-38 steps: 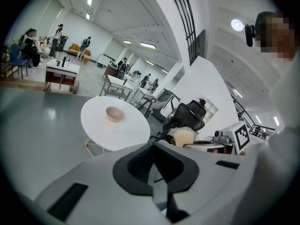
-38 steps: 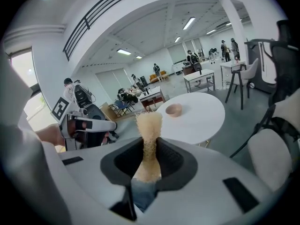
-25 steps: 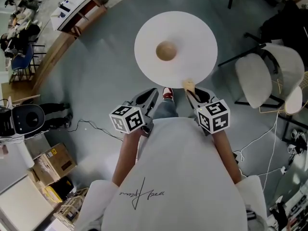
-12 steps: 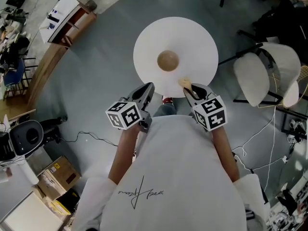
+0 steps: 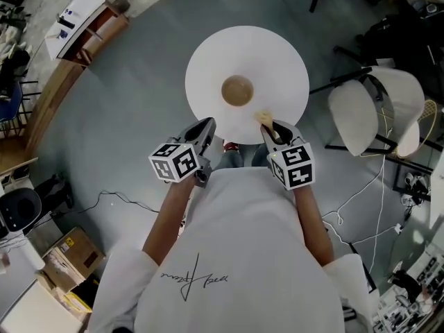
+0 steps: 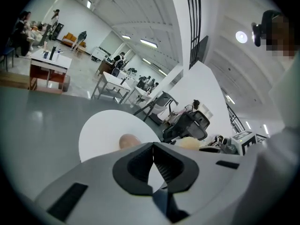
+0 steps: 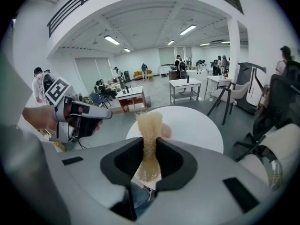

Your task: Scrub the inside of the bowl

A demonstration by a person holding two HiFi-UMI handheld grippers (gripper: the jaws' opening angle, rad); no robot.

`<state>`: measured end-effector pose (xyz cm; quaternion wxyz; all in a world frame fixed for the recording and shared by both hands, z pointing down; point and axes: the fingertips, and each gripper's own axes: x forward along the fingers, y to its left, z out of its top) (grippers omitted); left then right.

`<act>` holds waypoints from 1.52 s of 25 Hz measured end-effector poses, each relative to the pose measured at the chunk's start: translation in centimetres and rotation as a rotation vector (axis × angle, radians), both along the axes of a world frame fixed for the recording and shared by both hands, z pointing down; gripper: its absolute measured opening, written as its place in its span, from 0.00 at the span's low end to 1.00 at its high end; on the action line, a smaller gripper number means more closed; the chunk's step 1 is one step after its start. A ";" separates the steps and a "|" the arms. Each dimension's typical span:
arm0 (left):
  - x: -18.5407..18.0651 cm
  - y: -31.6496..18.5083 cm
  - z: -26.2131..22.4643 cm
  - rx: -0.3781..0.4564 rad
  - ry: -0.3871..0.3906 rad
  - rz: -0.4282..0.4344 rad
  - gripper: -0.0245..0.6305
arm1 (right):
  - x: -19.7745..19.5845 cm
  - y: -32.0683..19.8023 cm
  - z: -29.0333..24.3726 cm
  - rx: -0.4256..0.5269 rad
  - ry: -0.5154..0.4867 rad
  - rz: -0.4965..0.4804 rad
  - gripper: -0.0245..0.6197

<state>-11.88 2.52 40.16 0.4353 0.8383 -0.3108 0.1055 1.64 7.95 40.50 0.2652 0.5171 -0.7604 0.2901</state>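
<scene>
The wooden bowl [image 5: 237,90] is small, round and smooth, tan in colour. It stands at the centre of the round white table [image 5: 277,54], whose top is flat, matt and plain.

The left hand-held gripper [image 5: 207,123] has its grey ribbed pads closed tip to tip with nothing between them; the left gripper view confirms this at the jaw tips [image 6: 153,146]. The right hand-held gripper [image 5: 268,127] is clamped on a pale yellow scrubber [image 5: 263,118] of coarse, open, fibrous texture. In the right gripper view the scrubber [image 7: 149,139] stands upright between the pads and projects beyond them, partly covering the bowl [image 7: 165,131]. Each unit carries a cube with black-and-white square markers.

Compared with one second ago, both units have advanced toward the table. The scrubber, previously at the near rim, now lies over the tabletop, between the rim and the bowl and not touching the bowl. The left jaws were closed then as well. The bowl has kept its central position.

Bare tabletop surrounds the bowl on all sides. The left unit sits at the near rim, left of the bowl. A white shell chair [image 5: 361,116] stands near the table's right side; open grey floor [image 5: 125,103] lies to the left.
</scene>
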 end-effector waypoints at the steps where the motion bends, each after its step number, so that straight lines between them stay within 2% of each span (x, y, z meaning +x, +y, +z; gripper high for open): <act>1: -0.1 0.0 0.6 -0.007 -0.017 -0.006 0.04 | 0.1 -0.2 0.2 -0.004 0.000 0.006 0.17; 9: -0.1 -0.6 2.6 -0.021 -0.080 -0.011 0.04 | 0.9 -2.1 1.4 0.001 0.011 -0.007 0.17; 15: 1.4 -1.0 4.8 -0.020 -0.157 -0.030 0.04 | 0.8 -3.4 1.7 -0.002 0.034 -0.068 0.17; 21: 2.0 -2.0 7.2 -0.045 -0.157 -0.064 0.04 | 0.8 -5.0 3.2 0.001 0.054 -0.102 0.17; 26: 3.5 -0.8 8.5 -0.084 -0.170 -0.046 0.04 | 2.0 -5.4 4.7 -0.031 0.081 -0.150 0.17; 31: 2.7 -1.7 9.5 -0.101 -0.163 -0.113 0.04 | 1.6 -6.2 6.3 -0.051 0.088 -0.225 0.17; 38: 3.5 -1.1 10.8 -0.139 -0.188 -0.052 0.04 | 2.5 -7.0 8.7 -0.122 0.093 -0.245 0.17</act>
